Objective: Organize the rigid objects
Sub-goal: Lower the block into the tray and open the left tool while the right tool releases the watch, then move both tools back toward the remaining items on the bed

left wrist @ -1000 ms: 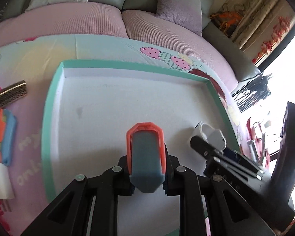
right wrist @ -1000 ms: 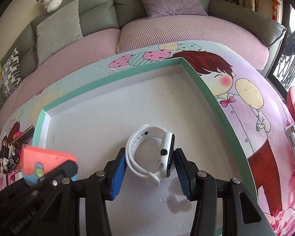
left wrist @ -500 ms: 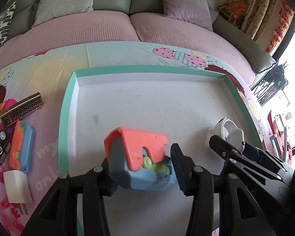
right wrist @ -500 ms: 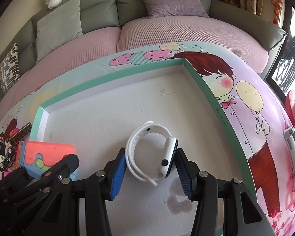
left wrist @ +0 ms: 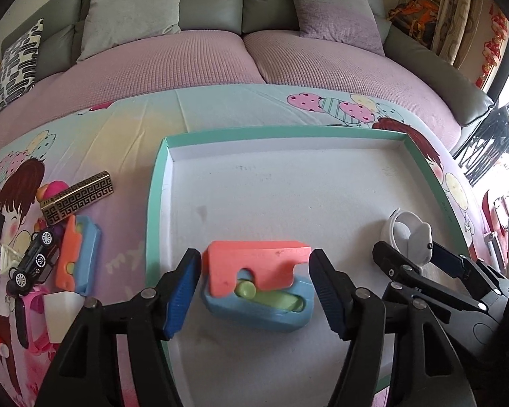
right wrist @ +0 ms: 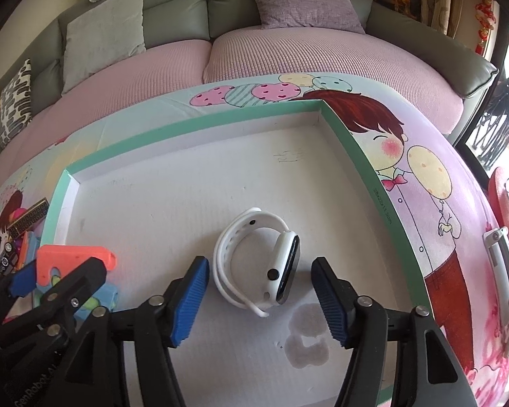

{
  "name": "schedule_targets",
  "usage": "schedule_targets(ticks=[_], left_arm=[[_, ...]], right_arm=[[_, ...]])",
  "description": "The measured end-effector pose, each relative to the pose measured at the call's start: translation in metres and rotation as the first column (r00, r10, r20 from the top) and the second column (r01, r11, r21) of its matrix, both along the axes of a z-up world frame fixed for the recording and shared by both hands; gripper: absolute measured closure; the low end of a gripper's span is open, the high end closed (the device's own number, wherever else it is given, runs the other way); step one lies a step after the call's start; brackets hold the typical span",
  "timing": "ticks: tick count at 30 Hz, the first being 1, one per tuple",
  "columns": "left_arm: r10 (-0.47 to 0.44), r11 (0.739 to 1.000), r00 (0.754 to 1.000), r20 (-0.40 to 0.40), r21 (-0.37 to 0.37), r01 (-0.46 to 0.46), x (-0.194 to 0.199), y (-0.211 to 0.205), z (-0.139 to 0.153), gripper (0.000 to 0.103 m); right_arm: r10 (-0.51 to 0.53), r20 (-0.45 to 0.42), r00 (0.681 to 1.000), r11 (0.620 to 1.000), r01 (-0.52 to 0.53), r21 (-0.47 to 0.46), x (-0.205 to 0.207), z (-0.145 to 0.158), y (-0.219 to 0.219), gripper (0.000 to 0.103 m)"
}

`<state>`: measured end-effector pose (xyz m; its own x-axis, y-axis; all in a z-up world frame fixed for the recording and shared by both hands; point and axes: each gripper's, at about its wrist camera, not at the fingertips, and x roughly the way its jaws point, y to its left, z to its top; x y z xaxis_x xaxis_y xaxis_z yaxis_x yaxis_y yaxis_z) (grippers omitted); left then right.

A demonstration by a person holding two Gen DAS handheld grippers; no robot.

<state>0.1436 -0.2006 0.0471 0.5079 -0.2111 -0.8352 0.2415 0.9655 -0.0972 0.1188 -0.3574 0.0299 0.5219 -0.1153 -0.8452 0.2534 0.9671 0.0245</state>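
Left wrist view: at the bottom of the frame the left tool has its jaws opening, and the orange-and-blue toy lies between them on the tray floor with a sliver of space at each pad, so it appears released. In the right wrist view the right tool is likewise opening, and the white smartwatch rests on its side between the blue pads, touching neither. Both pieces sit in the near part of the teal-rimmed white tray, the toy toward the lower left and the watch toward the lower right of the left wrist view, well apart. By my reading two items are placed and the rest of the tray is bare, so the sorting looks early. Left to move, at the left edge of the left wrist view, is a cluster outside the tray: a second orange-and-blue toy, a black toy car, a black-and-gold patterned box, a white cup-like piece and something pink I cannot identify. At the right edge of the right wrist view a white-and-metal object also lies outside the tray. The tray sits on a cartoon-printed cloth in pastel pink and mint, spread over what may be a table. Beyond it is a pink-covered sofa seat with grey cushions, a plush toy at the top of the right wrist view, and patterned curtains at the upper right.
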Motion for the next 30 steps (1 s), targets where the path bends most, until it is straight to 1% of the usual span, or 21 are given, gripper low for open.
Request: schedule_targets(ticks=[1,2,3,4,6,8,12,13,14,18,19,23,28,30], left_arm=[[0.002,1.0,1.0,0.006,0.001,-0.002,-0.001,0.0,0.001,0.035],[0.009,1.0,1.0,0.014,0.006,-0.009,-0.002,0.001,0.002,0.034],[0.015,1.0,1.0,0.021,0.011,-0.016,-0.002,0.002,0.003,0.029],[0.025,1.0,0.999,0.028,0.014,-0.026,-0.001,0.002,0.003,0.021],[0.051,0.999,0.998,0.037,0.006,-0.051,-0.001,0.007,0.005,0.011],[0.068,0.998,0.997,0.037,-0.01,-0.068,-0.002,0.012,0.006,0.01],[0.088,0.996,0.995,0.046,-0.018,-0.088,-0.003,0.016,0.01,0.01],[0.093,0.995,0.994,0.05,-0.025,-0.092,-0.004,0.017,0.012,0.01],[0.101,0.995,0.993,0.055,-0.034,-0.099,-0.005,0.019,0.014,0.01],[0.136,0.989,0.987,0.081,-0.068,-0.131,-0.005,0.027,0.021,0.007],[0.146,0.988,0.985,0.087,-0.069,-0.14,-0.006,0.029,0.023,0.004],[0.196,0.98,0.973,0.121,-0.068,-0.189,-0.006,0.039,0.029,0.004],[0.27,0.963,0.949,0.166,-0.076,-0.26,-0.009,0.057,0.041,0.004],[0.321,0.947,0.928,0.187,-0.07,-0.313,-0.01,0.07,0.046,0.004]], right_arm=[[0.0,0.0,1.0,1.0,0.0,0.0,0.0,-0.001,0.0,0.033],[-0.006,0.0,1.0,1.0,0.006,-0.002,0.0,-0.001,-0.001,0.028],[-0.013,0.003,1.0,1.0,0.013,-0.002,-0.001,0.0,-0.003,0.026],[-0.021,0.009,1.0,1.0,0.021,0.0,-0.001,0.0,-0.004,0.023],[-0.034,0.021,0.999,0.999,0.033,0.011,-0.003,0.001,-0.008,0.021],[-0.04,0.027,0.999,0.999,0.04,0.017,-0.003,0.002,-0.009,0.012],[-0.028,0.039,0.999,1.0,0.028,0.004,-0.003,0.004,-0.007,0.011],[-0.026,0.04,0.999,1.0,0.026,0.003,-0.003,0.004,-0.006,0.008],[-0.024,0.039,0.999,1.0,0.024,0.001,-0.003,0.004,-0.005,0.0],[-0.023,0.045,0.999,1.0,0.023,-0.009,-0.003,0.004,-0.005,0.0],[-0.023,0.047,0.999,1.0,0.023,-0.007,-0.004,0.005,-0.005,0.0],[-0.019,0.059,0.998,1.0,0.02,-0.013,-0.004,0.009,-0.004,0.0],[-0.023,0.122,0.992,0.999,0.027,-0.027,-0.008,0.025,0.0,0.0],[-0.013,0.149,0.989,0.999,0.017,-0.027,-0.008,0.034,0.004,0.0]])
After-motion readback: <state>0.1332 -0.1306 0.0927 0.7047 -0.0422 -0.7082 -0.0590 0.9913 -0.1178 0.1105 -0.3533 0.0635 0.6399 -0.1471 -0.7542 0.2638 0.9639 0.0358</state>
